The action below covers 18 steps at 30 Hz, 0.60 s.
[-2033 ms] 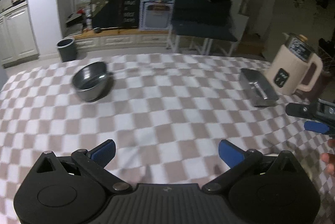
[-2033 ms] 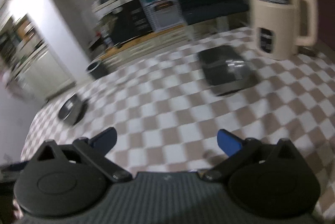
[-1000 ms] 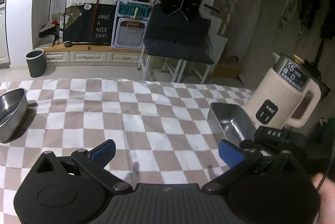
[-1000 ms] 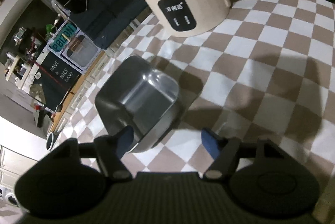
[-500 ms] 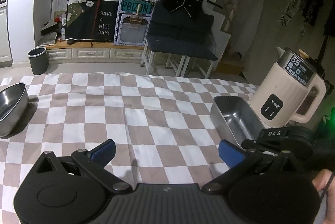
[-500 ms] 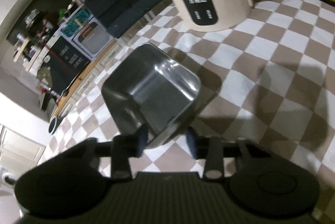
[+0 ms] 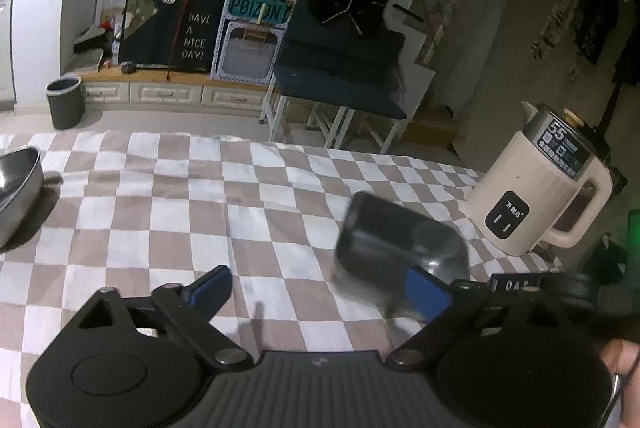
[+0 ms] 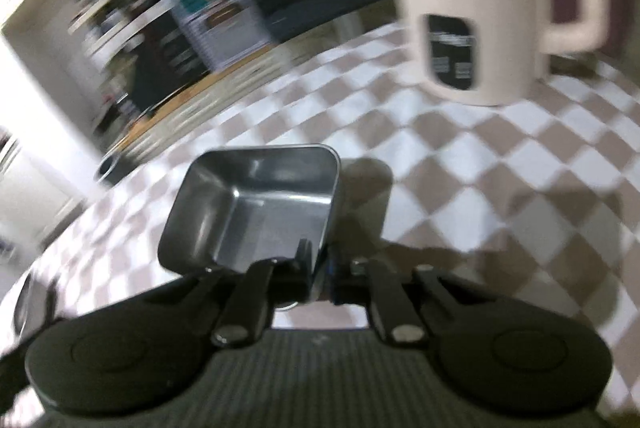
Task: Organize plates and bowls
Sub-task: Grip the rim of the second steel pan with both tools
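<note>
You are working over a table under a brown-and-white checked cloth (image 7: 168, 211), in a dim room with a blue cot, a sign-covered cabinet and a grey bin (image 7: 65, 102) beyond the far edge.

Your right gripper (image 8: 318, 270) points down at the cloth, its jaws pinched tight on the near wall of the steel tray (image 8: 256, 203); one finger sits inside the tray, the other outside. From the left wrist view the tray (image 7: 394, 244) is blurred and tipped up off the cloth.

Your left gripper (image 7: 320, 288) hangs over the cloth with nothing between its blue pads (image 7: 210, 286), and its wide jaws are closing a little.

A steel bowl (image 7: 18, 183) rests at the cloth's left edge, well apart from the tray. A cream kettle (image 7: 540, 187) stands near the tray on the right.
</note>
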### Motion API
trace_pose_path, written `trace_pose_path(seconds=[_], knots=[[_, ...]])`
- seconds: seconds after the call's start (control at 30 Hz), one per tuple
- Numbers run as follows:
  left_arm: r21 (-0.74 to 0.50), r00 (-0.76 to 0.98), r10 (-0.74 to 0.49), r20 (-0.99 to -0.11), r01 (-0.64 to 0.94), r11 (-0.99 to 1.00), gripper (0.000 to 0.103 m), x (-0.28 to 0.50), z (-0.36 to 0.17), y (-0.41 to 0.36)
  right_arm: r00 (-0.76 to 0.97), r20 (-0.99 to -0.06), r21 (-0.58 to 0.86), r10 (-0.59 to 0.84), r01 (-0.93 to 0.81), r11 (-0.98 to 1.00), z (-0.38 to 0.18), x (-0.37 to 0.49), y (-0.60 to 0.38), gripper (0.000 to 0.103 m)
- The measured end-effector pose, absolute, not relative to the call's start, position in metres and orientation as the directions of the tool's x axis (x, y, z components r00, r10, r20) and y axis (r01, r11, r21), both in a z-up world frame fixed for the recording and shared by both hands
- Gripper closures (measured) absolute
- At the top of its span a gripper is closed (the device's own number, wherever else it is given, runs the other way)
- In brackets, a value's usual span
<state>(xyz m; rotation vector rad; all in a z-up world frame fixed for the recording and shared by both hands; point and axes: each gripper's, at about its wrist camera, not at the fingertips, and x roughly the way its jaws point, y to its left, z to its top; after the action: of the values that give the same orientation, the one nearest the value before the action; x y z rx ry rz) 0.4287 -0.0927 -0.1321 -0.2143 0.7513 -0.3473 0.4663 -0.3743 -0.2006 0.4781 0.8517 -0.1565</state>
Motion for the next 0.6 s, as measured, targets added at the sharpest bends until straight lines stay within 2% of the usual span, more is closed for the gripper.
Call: trace_pose_path(seconds=[0.03, 0.13, 0.27, 0.43, 0.47, 0.53, 0.6], knots=[[-0.32, 0.672, -0.382, -0.634, 0.222, 0.921, 0.022, 0.43, -0.133, -0.091, 0.654, -0.753, 0.333, 0.065, 0.295, 0.896, -0.199, 0.467, -0.371, 0.098], [-0.349, 0.649, -0.388, -0.655, 0.195, 0.917, 0.032, 0.433, -0.138, -0.086, 0.655, -0.75, 0.304, 0.086, 0.226, 0.926, -0.195, 0.469, -0.358, 0.1], [-0.375, 0.626, -0.39, -0.675, 0.164, 0.913, 0.034, 0.436, -0.145, -0.081, 0.653, -0.75, 0.282, 0.104, 0.174, 0.943, -0.193, 0.471, -0.349, 0.1], [-0.398, 0.584, -0.398, -0.707, 0.136, 0.907, 0.059, 0.439, -0.155, -0.08, 0.643, -0.754, 0.278, 0.132, 0.13, 0.952, -0.19, 0.47, -0.346, 0.1], [-0.401, 0.579, -0.401, -0.71, 0.135, 0.906, 0.062, 0.439, -0.156, -0.079, 0.641, -0.755, 0.28, 0.137, 0.126, 0.952, -0.191, 0.472, -0.345, 0.1], [-0.401, 0.569, -0.404, -0.716, 0.138, 0.906, 0.074, 0.439, -0.157, -0.08, 0.639, -0.757, 0.277, 0.139, 0.121, 0.953, -0.192, 0.472, -0.344, 0.1], [-0.391, 0.562, -0.398, -0.725, 0.141, 0.91, 0.079, 0.439, -0.159, -0.082, 0.637, -0.758, 0.277, 0.142, 0.117, 0.954, -0.193, 0.473, -0.342, 0.1]])
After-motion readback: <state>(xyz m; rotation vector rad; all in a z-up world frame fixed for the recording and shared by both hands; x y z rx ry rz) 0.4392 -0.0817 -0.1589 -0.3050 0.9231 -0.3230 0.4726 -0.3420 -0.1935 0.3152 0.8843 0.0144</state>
